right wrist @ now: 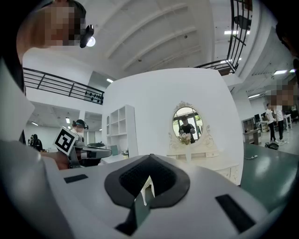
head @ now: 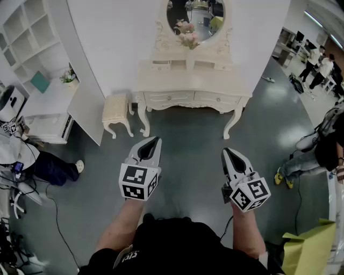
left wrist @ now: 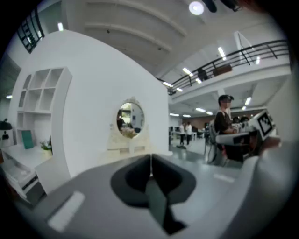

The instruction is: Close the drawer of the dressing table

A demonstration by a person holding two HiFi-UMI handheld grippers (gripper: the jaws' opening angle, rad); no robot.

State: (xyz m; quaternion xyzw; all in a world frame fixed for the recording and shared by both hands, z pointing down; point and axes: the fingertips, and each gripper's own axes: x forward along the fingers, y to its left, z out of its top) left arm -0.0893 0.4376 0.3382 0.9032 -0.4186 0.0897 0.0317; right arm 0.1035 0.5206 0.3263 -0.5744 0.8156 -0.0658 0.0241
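In front of the dressing table point(head: 191, 80), well short of its front edge, the person is holding both tools out over the grey floor point(head: 188, 140), and neither is touching anything. The left hand-held gripper point(head: 156, 141) is pointing toward the table's left half, its jaws clenched tip to tip on nothing. The right hand-held gripper point(head: 226, 152) is pointing toward the table's right half, likewise pinched together and empty. Carrying them closed is making sense for this job, I judge. A drawer is being pushed home rather than pulled, so a blunt closed nose is likely serving better than spread jaws that could catch on a handle or the carved trim. The left front drawer point(head: 167, 98) and the right front drawer point(head: 217, 99) are sitting just under the table's top. Smaller drawers are sitting on that top, to either side of the oval mirror point(head: 195, 16) and the flowers point(head: 187, 33). From this far off I cannot tell which drawer is standing out from its frame. A padded stool point(head: 117, 109) is standing just beside the table's left legs, off the straight line from either tool to the table's front. The task is looking barely begun, and the approach to the table is what it is calling for first.
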